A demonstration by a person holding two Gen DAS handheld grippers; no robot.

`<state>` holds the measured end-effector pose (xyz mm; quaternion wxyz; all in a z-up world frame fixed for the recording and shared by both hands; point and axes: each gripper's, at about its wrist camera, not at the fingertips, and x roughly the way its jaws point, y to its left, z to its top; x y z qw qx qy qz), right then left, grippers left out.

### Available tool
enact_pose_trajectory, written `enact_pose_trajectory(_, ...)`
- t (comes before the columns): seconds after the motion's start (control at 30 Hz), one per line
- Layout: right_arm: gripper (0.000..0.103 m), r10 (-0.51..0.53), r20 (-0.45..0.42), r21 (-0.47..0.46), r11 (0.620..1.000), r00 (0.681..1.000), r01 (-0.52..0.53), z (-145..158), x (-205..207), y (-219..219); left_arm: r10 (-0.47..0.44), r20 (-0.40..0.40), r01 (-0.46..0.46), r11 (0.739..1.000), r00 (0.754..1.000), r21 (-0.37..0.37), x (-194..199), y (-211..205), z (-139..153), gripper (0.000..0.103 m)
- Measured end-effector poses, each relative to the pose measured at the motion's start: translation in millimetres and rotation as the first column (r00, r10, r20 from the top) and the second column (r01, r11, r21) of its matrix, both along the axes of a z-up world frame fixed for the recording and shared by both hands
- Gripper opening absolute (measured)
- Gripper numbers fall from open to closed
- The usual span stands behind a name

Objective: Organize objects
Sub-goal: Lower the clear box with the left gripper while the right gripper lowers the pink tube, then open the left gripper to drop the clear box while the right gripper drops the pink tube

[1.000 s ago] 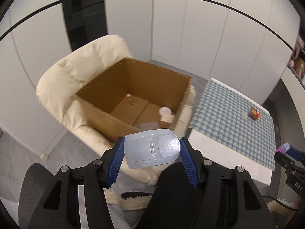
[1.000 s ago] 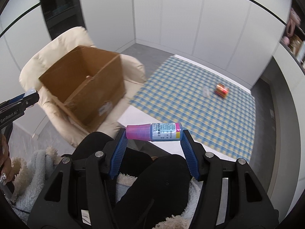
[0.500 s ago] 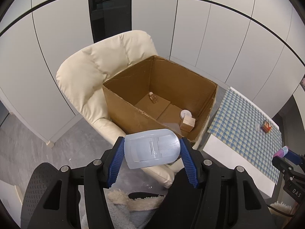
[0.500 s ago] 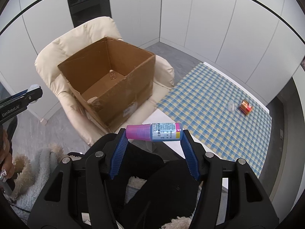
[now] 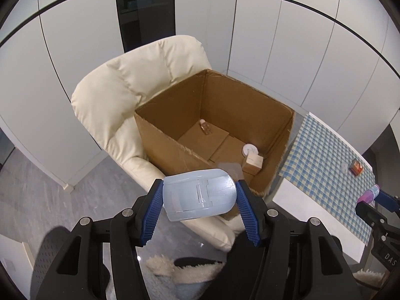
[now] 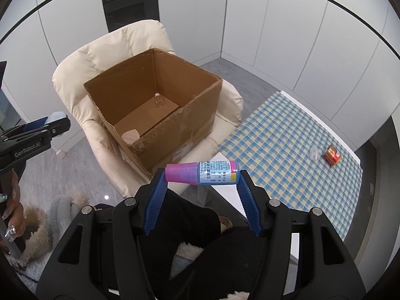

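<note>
The left gripper (image 5: 199,196) clamped a pale blue case (image 5: 198,196); the right gripper (image 6: 202,175) pinched a pink-capped bottle (image 6: 202,175) (lying crosswise), both short of the open cardboard box (image 5: 175,150).

A home room — cream armchair (image 5: 140,95), checked tablecloth (image 6: 295,140), white cupboards (image 5: 275,37).

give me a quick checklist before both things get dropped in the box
1. Left hand-held gripper clamps the pale blue case: ok.
2. Right hand-held gripper clamps the pink-capped bottle end to end: ok.
3. Cardboard box on the cream armchair is open on top: ok.
4. Free floor space inside the box: ok.
5. Grippers over the box opening: not ok, both short of it.
6. Table cleared: not ok, a small red item remains on the checked cloth.
</note>
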<state>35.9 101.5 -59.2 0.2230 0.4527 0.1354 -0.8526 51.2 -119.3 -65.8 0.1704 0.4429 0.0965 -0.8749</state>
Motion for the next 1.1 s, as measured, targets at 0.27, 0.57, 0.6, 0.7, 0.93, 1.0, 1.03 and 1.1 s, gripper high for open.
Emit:
enact_pose_trajectory(0.27,0.06,0.052,-0.011,-0.007,0.999,0.999,-0.052,-0.2,-34.8,-37.1,0.044,-0.008,-0.044,0.999,0.999,0.01,-37.3,-13.3,-5.0,0.058)
enact_pose_trajectory(0.57,0.06,0.105,0.0,-0.07,0.992,0.994,-0.105,-10.6,-87.1,-88.3,0.074,-0.005,-0.073,0.997,0.997,0.007,-94.4,-31.2,-11.8,0.058)
enact_pose_trajectory(0.6,0.06,0.114,0.014,-0.088,0.99,0.993,-0.112,-13.6,-94.1,-93.5,0.073,-0.002,-0.073,0.997,0.997,0.007,-99.6,-33.2,-13.0,0.058)
enact_pose_trajectory(0.7,0.06,0.12,0.042,-0.096,0.989,0.992,-0.115,-26.5,-115.6,-111.1,0.078,0.025,-0.078,0.997,0.997,-0.005,-119.3,-42.5,-19.9,0.058)
enact_pose_trajectory(0.93,0.06,0.112,0.095,-0.072,0.992,0.989,-0.106,-54.8,-149.8,-142.1,0.064,0.064,-0.062,0.998,0.996,-0.023,-144.9,-52.3,-29.6,0.058)
enact_pose_trajectory(1.0,0.06,0.115,0.095,-0.062,0.992,0.989,-0.11,-58.6,-152.5,-146.2,0.061,0.07,-0.059,0.998,0.996,-0.024,-149.1,-54.7,-31.8,0.058)
enact_pose_trajectory(1.03,0.06,0.113,0.092,-0.055,0.993,0.989,-0.108,-60.5,-154.6,-149.0,0.058,0.075,-0.056,0.998,0.995,-0.025,-151.2,-56.1,-33.4,0.058)
enact_pose_trajectory(1.1,0.06,0.113,0.094,-0.053,0.993,0.989,-0.108,-63.5,-159.0,-152.8,0.061,0.082,-0.059,0.998,0.995,-0.028,-154.4,-59.5,-36.8,0.058)
